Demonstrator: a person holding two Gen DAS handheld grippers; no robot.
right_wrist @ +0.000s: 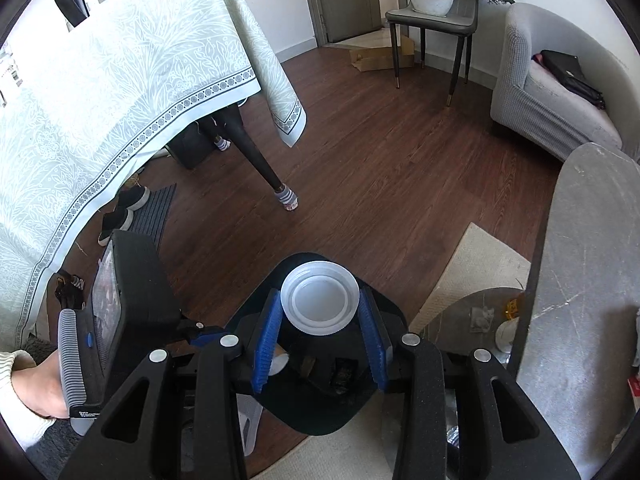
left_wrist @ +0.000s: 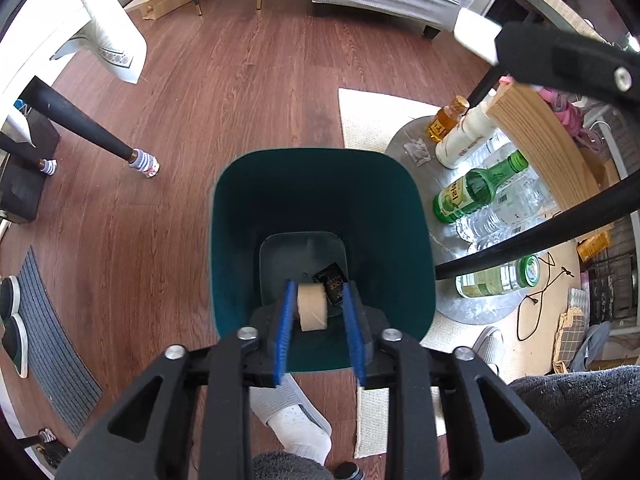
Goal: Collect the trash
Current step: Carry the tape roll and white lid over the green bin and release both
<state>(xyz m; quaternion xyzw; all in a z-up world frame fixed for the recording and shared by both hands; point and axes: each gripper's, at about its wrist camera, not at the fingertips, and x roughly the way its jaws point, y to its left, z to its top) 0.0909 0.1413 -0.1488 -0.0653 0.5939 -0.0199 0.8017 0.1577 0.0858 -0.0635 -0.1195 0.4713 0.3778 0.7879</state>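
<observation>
Teal bin (left_wrist: 320, 184) gapes under the parted left hand-held gripper (left_wrist: 318, 300); right hand-held gripper (right_wrist: 320, 312) clamps a lid (right_wrist: 319, 303).

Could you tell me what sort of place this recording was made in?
Most likely a home living room: a grey sofa, a cloth-covered dining table and wooden flooring, with a green bin standing by.

Left tool (left_wrist: 318, 308) is pointing pretty much straight down, blue pads (left_wrist: 282, 334) spread apart with a clear gap on the right side, so nothing is pinched between them. Right tool (right_wrist: 319, 322) is angled down and forward, its blue pads (right_wrist: 267, 336) pressed against both sides of a white plastic cup (right_wrist: 319, 303), mouth toward the camera. Left hand (right_wrist: 38, 390) in a cream knit cuff is wrapped around the other tool's ribbed handle.
</observation>
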